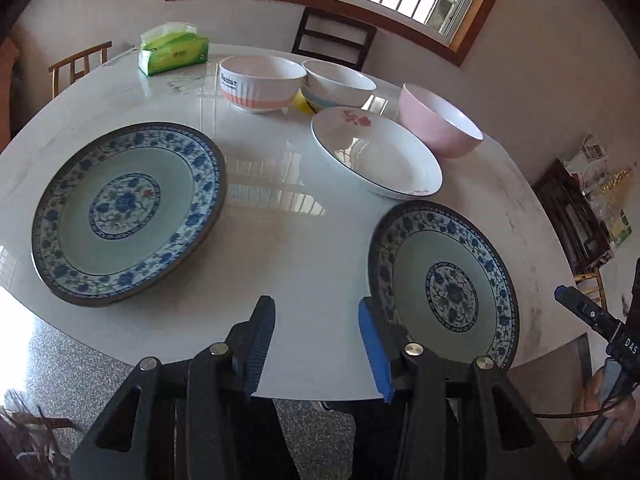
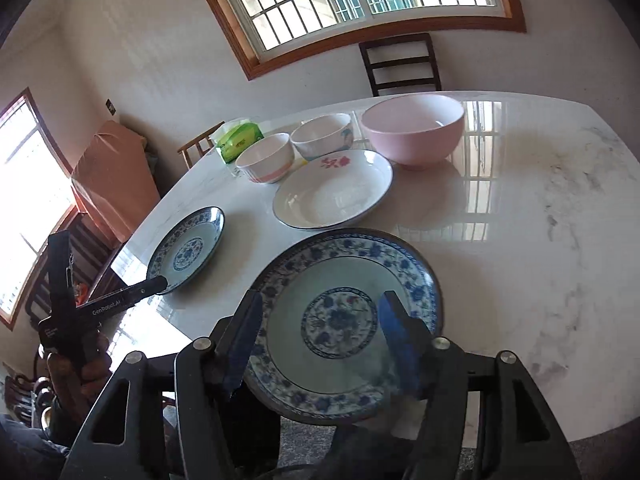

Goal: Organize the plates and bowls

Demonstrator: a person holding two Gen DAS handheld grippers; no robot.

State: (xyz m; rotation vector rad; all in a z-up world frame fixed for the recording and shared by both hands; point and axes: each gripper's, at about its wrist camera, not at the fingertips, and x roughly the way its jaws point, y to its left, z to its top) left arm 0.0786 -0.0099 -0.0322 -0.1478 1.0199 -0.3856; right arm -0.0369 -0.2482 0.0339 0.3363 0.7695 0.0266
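Note:
Two blue-patterned plates lie on the white marble table [image 1: 300, 264]. One plate [image 1: 128, 212] lies at the left, the other [image 1: 448, 288] at the right near the front edge. My left gripper [image 1: 316, 344] is open and empty, over the table's front edge between them. In the right wrist view my right gripper [image 2: 320, 340] is open, its jaws standing either side of the near plate [image 2: 340, 320], above its near rim. Behind are a white flowered plate [image 1: 376, 152], a pink bowl [image 1: 440, 124] and two white bowls [image 1: 260, 82], [image 1: 336, 84].
A green tissue pack [image 1: 174, 50] sits at the far left of the table. A dark chair [image 1: 332, 38] stands behind the table under the window, and a wooden chair [image 1: 80, 62] at the left. A dark cabinet [image 1: 576, 216] stands at the right.

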